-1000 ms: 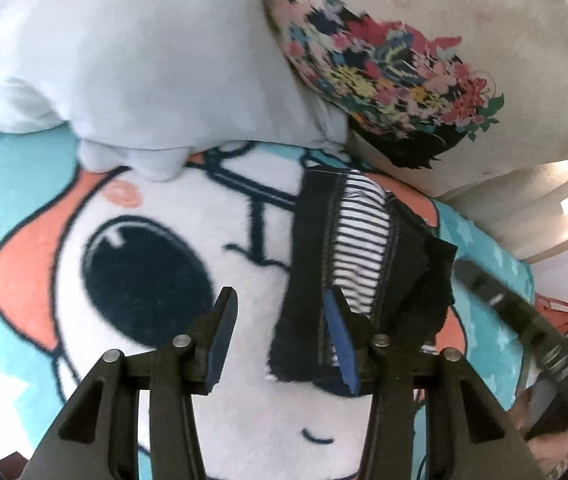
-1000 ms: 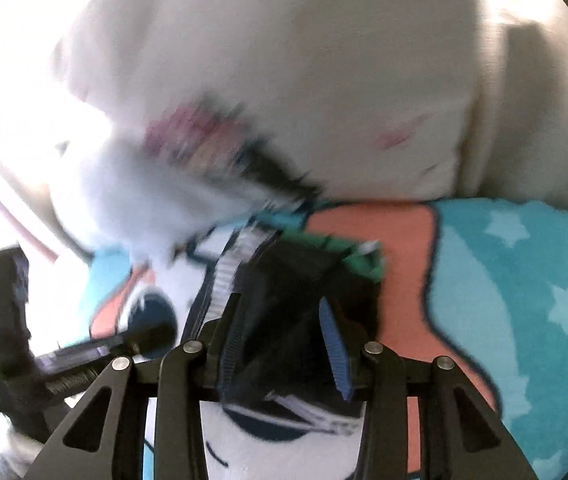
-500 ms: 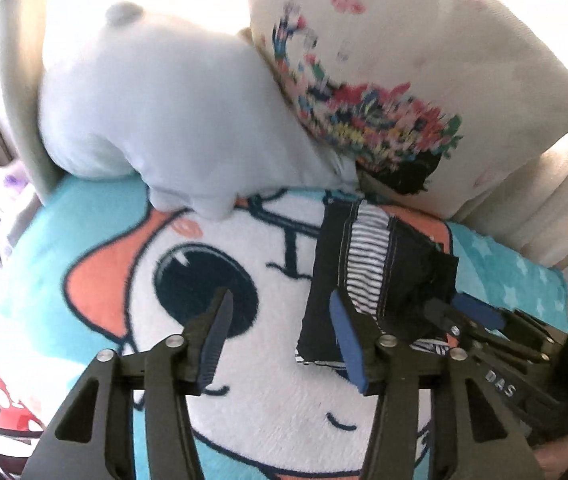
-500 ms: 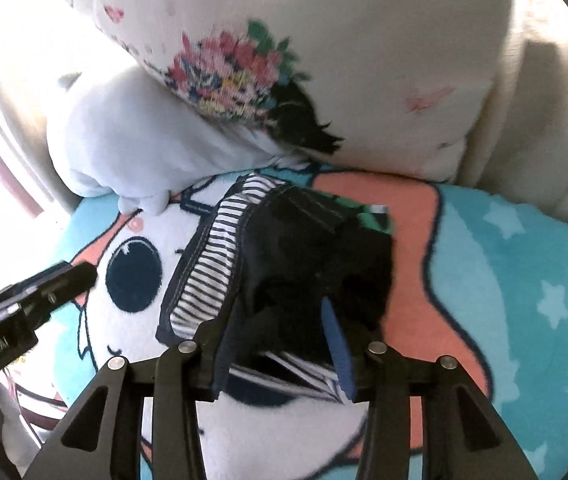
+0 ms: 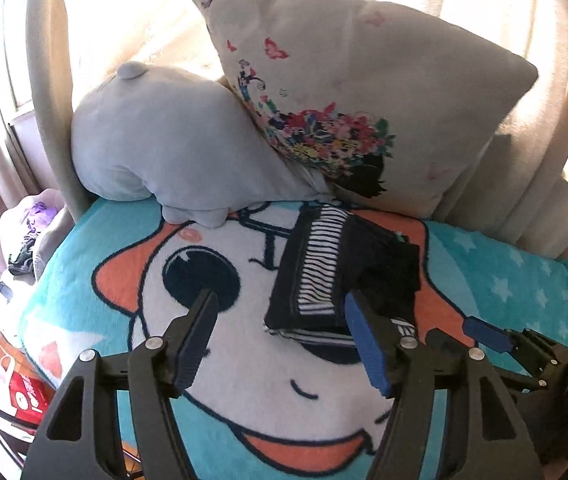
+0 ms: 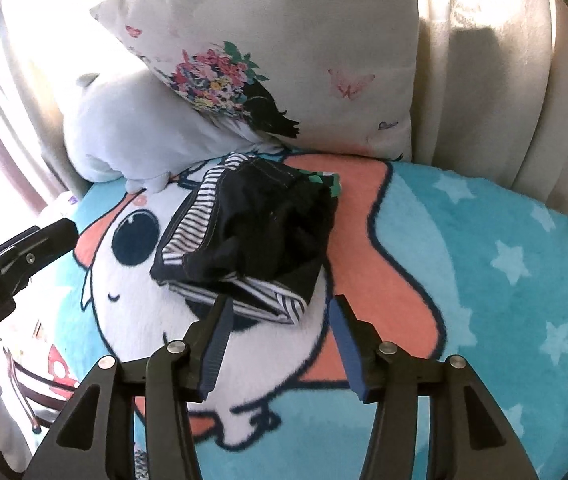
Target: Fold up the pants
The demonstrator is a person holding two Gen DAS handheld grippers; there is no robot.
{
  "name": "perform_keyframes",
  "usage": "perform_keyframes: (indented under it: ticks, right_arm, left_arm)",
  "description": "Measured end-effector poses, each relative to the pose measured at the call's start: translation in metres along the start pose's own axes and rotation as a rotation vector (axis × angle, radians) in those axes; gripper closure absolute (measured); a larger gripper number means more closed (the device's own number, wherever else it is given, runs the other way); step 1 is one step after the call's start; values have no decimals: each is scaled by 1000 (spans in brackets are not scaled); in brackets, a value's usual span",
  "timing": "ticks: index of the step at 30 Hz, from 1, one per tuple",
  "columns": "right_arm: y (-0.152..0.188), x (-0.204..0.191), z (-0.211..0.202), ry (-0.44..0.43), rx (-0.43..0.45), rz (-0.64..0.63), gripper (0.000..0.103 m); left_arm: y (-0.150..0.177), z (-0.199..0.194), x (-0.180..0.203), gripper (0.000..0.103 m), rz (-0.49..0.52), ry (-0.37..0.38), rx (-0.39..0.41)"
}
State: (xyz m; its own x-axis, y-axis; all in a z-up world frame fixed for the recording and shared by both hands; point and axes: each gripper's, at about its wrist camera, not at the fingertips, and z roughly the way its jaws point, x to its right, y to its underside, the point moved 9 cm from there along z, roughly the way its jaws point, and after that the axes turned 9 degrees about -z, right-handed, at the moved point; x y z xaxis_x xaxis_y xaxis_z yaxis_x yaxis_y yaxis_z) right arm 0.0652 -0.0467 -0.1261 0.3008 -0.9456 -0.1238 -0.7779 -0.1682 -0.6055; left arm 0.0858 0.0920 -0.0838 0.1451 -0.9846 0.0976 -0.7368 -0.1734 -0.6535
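Note:
The pants (image 5: pixel 335 272) are dark with a black-and-white striped lining, folded into a small bundle on a cartoon blanket (image 5: pixel 244 364). They also show in the right wrist view (image 6: pixel 252 232), a little rumpled on top. My left gripper (image 5: pixel 284 320) is open and empty, held above the blanket just in front of the bundle. My right gripper (image 6: pixel 278 316) is open and empty, just short of the bundle's near edge. The right gripper's fingertips (image 5: pixel 483 332) show at the right in the left wrist view.
A grey plush toy (image 5: pixel 172 156) and a floral cushion (image 5: pixel 363 96) lean against the beige seat back (image 6: pixel 503 80) behind the pants. The blanket's turquoise starred part (image 6: pixel 523 280) lies to the right. Clutter (image 5: pixel 24 392) sits beyond the left edge.
Both grippers have pulled back and up from the pants. The right gripper, which was around the bundle, is now clear of it. The bundle stays folded on the blanket.

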Motion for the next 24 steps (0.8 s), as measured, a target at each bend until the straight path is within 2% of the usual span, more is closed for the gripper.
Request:
perform_keyframes:
  ticks: [9,24]
  right_arm:
    - [15,-8,-16,-21,14,-59,46]
    - [31,-26,-34,-39,32,-115,42]
  left_arm:
    - [16,-30,9,32,-20,-23,45]
    - [36,-66,-3,29,-65,-51,94]
